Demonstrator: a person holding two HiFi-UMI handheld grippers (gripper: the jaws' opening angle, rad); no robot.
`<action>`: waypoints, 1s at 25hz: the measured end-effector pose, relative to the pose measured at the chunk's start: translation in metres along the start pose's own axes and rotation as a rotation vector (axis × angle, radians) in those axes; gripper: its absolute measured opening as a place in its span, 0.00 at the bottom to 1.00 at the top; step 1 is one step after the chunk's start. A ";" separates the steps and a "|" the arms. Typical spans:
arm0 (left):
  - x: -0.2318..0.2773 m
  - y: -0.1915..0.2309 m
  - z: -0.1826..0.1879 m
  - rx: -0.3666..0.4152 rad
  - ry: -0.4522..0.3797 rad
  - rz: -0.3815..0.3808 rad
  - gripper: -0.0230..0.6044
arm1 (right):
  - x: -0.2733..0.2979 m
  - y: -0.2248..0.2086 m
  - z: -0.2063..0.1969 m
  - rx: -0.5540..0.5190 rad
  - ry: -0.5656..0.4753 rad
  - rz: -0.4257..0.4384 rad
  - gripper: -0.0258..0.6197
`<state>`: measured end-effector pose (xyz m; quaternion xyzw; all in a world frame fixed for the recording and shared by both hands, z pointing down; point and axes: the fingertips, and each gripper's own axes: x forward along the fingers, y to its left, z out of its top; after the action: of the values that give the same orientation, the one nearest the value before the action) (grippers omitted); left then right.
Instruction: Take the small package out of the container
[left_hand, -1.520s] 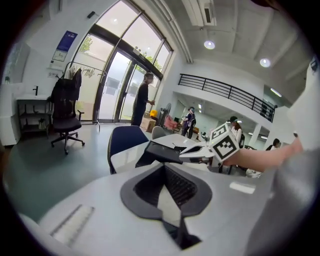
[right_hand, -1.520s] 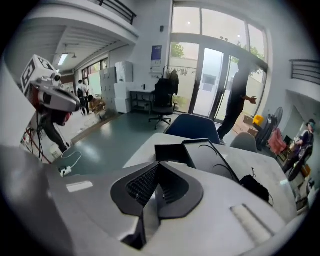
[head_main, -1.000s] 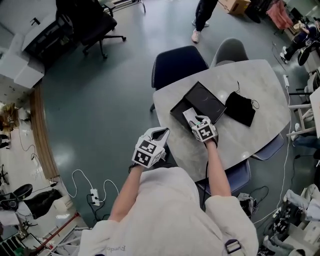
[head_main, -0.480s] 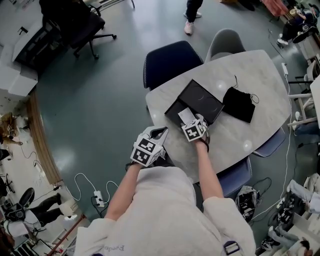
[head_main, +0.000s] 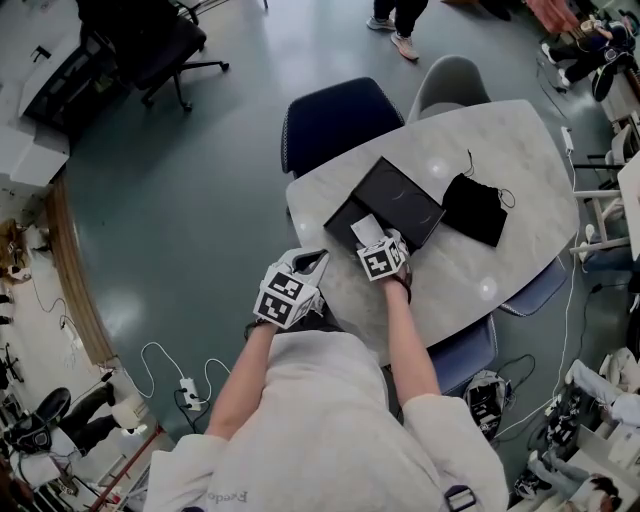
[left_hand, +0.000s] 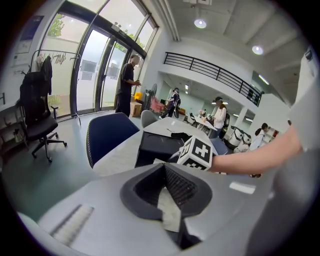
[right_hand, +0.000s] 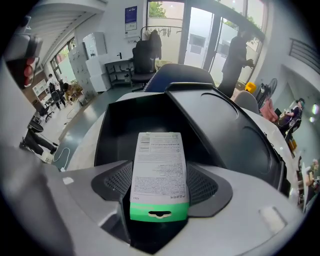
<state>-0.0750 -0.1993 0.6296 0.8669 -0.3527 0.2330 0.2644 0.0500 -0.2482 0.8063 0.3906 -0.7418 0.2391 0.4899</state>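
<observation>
White small package (right_hand: 159, 160) sits between the right gripper's (right_hand: 159, 187) jaws, which just opened wide and began to close, not yet squeezing it. Grabbing comes next. The left gripper's (left_hand: 164, 172) jaws are pressed together.

The small package (right_hand: 159, 172) is matt white card with fine print and a smooth green band at one end. The container (right_hand: 117, 127) looks matt black; its lid (right_hand: 225, 135) has a faint satin sheen. The tabletop (head_main: 500, 130) is smooth, pale, stone-patterned and glossy. The pouch (head_main: 478, 210) is soft black cloth.
</observation>
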 end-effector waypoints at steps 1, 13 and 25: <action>0.002 0.001 0.001 -0.003 -0.002 -0.002 0.12 | 0.000 0.001 0.000 -0.007 0.006 0.011 0.56; 0.009 -0.006 -0.003 0.014 0.018 -0.016 0.12 | -0.003 -0.004 -0.003 -0.090 -0.008 0.026 0.55; 0.000 0.001 -0.007 0.012 0.019 0.013 0.12 | -0.008 -0.003 0.004 -0.111 -0.055 0.031 0.55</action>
<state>-0.0772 -0.1954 0.6345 0.8639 -0.3543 0.2450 0.2612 0.0520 -0.2495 0.7974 0.3575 -0.7730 0.1945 0.4866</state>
